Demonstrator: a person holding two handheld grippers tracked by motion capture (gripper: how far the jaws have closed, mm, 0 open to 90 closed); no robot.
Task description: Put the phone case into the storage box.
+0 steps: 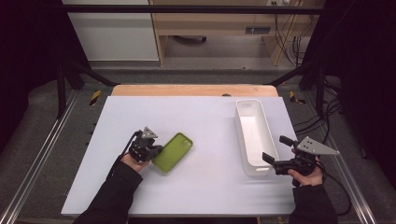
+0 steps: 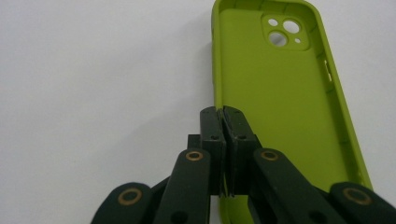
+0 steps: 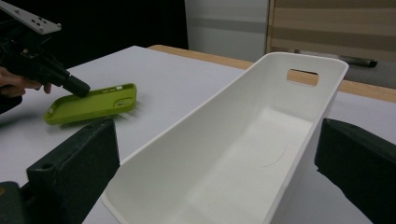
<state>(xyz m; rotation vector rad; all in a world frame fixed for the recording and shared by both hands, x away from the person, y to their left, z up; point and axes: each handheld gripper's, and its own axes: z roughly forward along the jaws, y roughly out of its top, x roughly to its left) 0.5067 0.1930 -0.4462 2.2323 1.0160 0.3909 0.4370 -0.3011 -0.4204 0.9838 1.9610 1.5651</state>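
White tabletop is seen covering most of the work area, laid over a wooden board whose far edge shows beyond it; metal frame rails and dark padding run along both sides, and a light wooden cabinet stands on the floor behind.

A green phone case is found left of centre on the tabletop, hollow side up, with its camera cut-out at the far end. In the left gripper view the case is shown lengthwise, running away from the jaws, its near end passing under them.

The left gripper is held low at the near left edge of the case. Its jaws are clenched on the left side wall of the case: in the left gripper view the two pads are pressed together with the thin green rim pinched between them, roughly at the middle of the long side. In the right gripper view the same gripper is seen at the rim of the case, whose gripped side looks slightly raised off the tabletop; whether the far side still rests on the surface cannot be told with certainty.

A long white bin is placed at the right of the tabletop, well apart from the case, its length running away from the person.

The right gripper is held at the near end of the bin. Its jaws are spread wide, one on each side of the near end of the bin, without the pads pressing on the walls.
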